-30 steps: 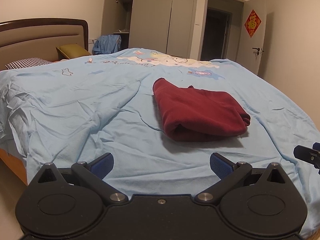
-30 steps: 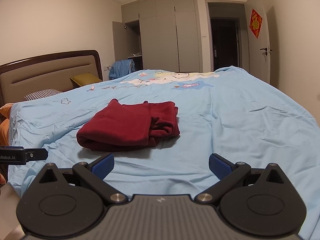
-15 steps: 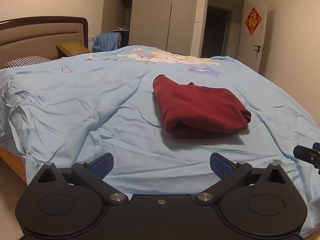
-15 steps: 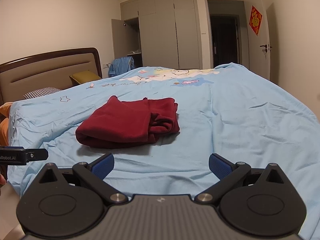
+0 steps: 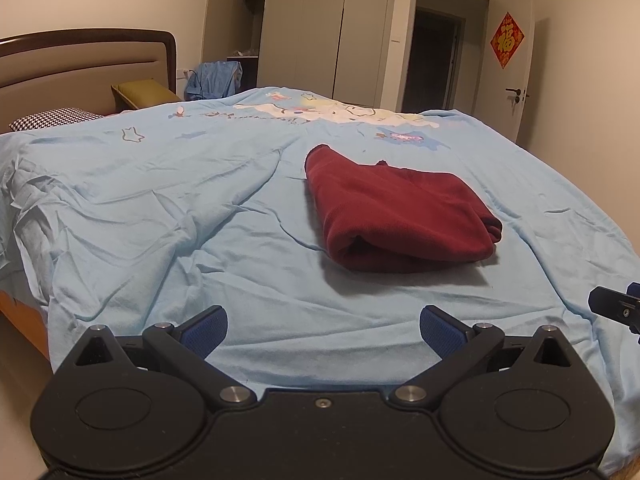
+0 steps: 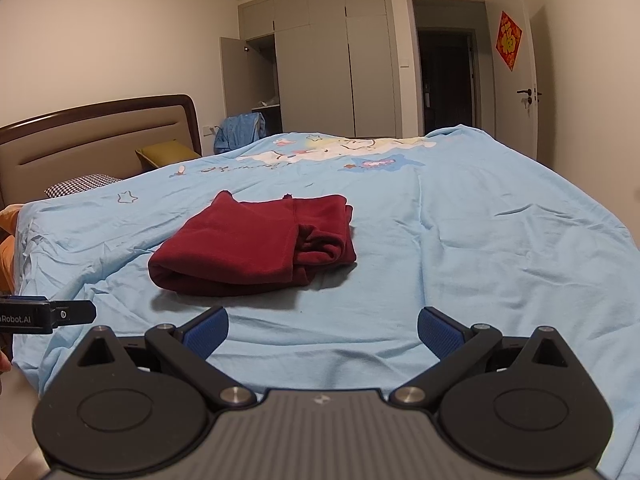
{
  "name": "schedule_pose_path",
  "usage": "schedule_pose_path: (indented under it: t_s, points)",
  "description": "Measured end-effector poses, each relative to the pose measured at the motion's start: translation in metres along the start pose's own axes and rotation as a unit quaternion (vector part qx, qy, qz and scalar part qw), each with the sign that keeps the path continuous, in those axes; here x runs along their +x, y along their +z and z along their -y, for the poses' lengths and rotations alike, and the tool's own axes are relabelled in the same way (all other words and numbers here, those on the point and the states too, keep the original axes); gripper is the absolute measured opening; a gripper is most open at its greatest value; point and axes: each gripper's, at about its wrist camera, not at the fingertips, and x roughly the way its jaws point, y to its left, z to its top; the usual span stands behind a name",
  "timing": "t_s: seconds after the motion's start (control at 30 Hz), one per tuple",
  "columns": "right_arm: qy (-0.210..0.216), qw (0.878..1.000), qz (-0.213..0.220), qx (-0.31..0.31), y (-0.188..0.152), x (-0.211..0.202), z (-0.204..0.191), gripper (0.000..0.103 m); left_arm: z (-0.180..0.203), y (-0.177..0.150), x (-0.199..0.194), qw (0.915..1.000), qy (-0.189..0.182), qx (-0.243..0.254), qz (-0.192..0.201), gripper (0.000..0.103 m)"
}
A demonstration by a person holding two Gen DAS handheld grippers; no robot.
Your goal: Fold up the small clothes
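A dark red garment point(image 5: 396, 216) lies folded in a compact bundle on the light blue bed cover point(image 5: 160, 200). It also shows in the right wrist view point(image 6: 252, 246), left of centre. My left gripper point(image 5: 322, 330) is open and empty, low over the near edge of the bed, short of the garment. My right gripper point(image 6: 322, 330) is open and empty too, near the same edge, to the right of the garment. Each gripper's tip shows at the edge of the other's view.
A padded headboard point(image 5: 80, 68) with pillows point(image 5: 56, 118) stands at the left. A wardrobe point(image 5: 320, 28) with one door open, a dark doorway point(image 5: 432, 60) and a white door point(image 5: 520, 72) lie beyond the bed. Blue clothing point(image 5: 216, 80) hangs by the wardrobe.
Both grippers have sunk slightly, so the bed and garment look flatter. The garment has not moved, and both jaws stay open.
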Motion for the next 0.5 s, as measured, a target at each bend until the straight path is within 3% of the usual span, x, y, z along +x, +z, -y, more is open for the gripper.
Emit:
schedule_pose_path:
  t_s: [0.5]
  points:
    - [-0.001, 1.0, -0.009, 0.005, -0.0005, 0.0022, 0.0012, 0.103, -0.0005, -0.0009, 0.006, 0.9999, 0.0, -0.004, -0.011, 0.102]
